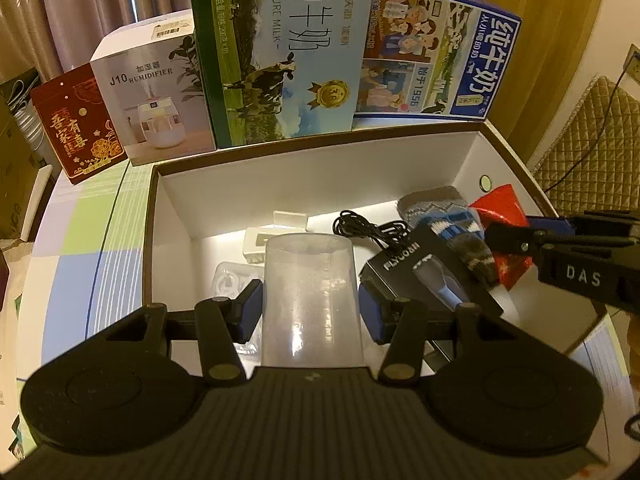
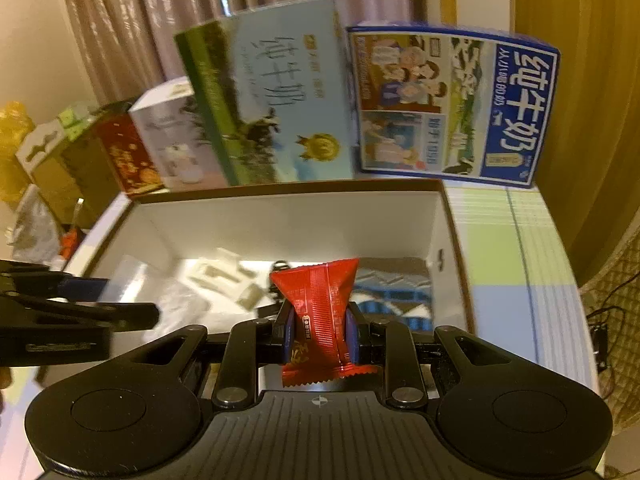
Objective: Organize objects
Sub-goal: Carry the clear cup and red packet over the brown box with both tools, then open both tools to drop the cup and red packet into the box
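Both jaws are closed on loads. The left gripper (image 1: 310, 312) has its blue pads pressed on the sides of a clear plastic cup (image 1: 310, 292), held over the near part of the open box (image 1: 320, 152); the right gripper (image 2: 320, 330) pinches a red snack packet (image 2: 320, 312) across its middle, over the box's right end. In the left view the right gripper reaches in from the right edge, near a sock (image 1: 444, 220).

The cup looks light and thin-walled, so it would likely flex or slip under a hard squeeze; a grip low on its straight sides, as now, seems sound. The packet is soft and crinkly, probably very light, and a pinch across its waist should hold it without harm.

Inside the box lie the patterned sock, a black carton (image 1: 424, 276) with a black cable (image 1: 372, 230) beside it, and small white pieces (image 1: 260, 244) toward the middle. Behind the box stand two milk cartons (image 1: 288, 52), a humidifier box (image 1: 156, 92) and a red tin (image 1: 76, 120), all on a checked tablecloth (image 1: 100, 232).
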The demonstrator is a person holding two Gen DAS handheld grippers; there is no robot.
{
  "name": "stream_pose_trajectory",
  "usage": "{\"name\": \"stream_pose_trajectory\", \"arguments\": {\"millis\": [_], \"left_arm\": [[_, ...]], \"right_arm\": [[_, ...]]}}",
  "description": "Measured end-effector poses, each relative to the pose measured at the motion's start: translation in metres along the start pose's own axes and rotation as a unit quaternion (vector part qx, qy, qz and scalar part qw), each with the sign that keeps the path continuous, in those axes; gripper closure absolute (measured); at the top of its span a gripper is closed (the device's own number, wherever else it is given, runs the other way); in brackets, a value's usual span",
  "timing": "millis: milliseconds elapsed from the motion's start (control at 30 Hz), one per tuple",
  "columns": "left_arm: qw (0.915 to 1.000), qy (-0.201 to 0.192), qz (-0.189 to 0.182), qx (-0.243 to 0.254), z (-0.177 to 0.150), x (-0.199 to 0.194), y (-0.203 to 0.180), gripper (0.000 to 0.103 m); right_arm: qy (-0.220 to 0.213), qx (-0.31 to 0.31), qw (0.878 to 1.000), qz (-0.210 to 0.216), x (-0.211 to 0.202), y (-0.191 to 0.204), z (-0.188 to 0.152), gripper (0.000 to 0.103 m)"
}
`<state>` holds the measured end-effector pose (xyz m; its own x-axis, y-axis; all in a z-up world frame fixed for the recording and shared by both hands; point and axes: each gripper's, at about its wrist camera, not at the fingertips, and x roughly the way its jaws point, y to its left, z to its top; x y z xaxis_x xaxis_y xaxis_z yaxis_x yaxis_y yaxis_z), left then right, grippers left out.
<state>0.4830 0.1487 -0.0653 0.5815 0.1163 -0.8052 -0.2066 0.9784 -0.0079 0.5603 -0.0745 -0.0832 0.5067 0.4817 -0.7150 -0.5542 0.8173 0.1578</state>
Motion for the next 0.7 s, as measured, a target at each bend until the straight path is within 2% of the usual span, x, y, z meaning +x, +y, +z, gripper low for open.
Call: {"name": "stream_pose_trajectory", "arguments": {"millis": [400, 600, 633, 700], "left_arm": [[0.9999, 0.007, 0.007, 0.006, 0.013, 0.021, 0.003, 0.057], [0.9999, 0.008, 0.010, 0.007, 0.017, 0.028, 0.005, 0.057], [0.9999, 0.009, 0.010, 0.007, 0.017, 0.029, 0.006, 0.057], [0.9999, 0.009, 0.010, 0.007, 0.017, 0.030, 0.007, 0.057]], "right_arm": [[0.006, -0.008, 1.000, -0.027, 0.033, -0.017, 0.016, 0.080], [-0.010, -0.020, 0.999, -0.033, 0.043, -0.017, 0.021, 0.079], [-0.012, -0.019, 0.999, -0.033, 0.044, -0.018, 0.021, 0.077], [-0.020, -0.015, 0.999, -0.030, 0.042, -0.020, 0.021, 0.060]]}}
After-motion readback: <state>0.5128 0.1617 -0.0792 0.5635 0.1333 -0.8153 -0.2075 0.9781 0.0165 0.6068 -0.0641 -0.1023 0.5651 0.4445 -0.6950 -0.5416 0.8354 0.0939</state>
